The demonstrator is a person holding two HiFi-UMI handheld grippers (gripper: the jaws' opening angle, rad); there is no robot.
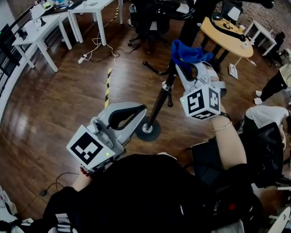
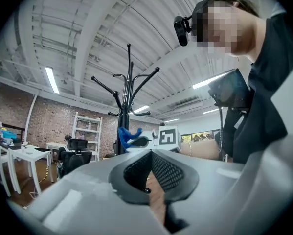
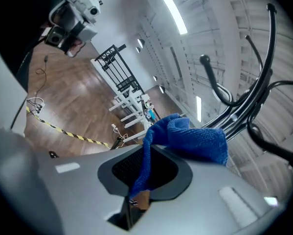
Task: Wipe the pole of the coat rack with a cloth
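Note:
The black coat rack pole (image 1: 160, 98) rises from a round base (image 1: 147, 128) on the wood floor; its hooked arms (image 3: 256, 97) spread at the top. My right gripper (image 1: 185, 68) is shut on a blue cloth (image 1: 189, 52), held up against the pole about halfway along it. In the right gripper view the cloth (image 3: 190, 137) bunches over the right gripper (image 3: 148, 153) and a strip hangs down between the jaws. My left gripper (image 1: 137, 112) hovers low by the base, shut and empty. The left gripper view shows the left gripper (image 2: 151, 153), the rack (image 2: 128, 97) and the cloth (image 2: 128, 135) ahead.
White tables (image 1: 94, 1) stand at the back left, and a black office chair (image 1: 152, 13) and a round wooden table (image 1: 228, 33) stand behind the rack. Cables and yellow-black tape (image 1: 108, 84) lie on the floor. A person (image 1: 271, 118) sits at the right.

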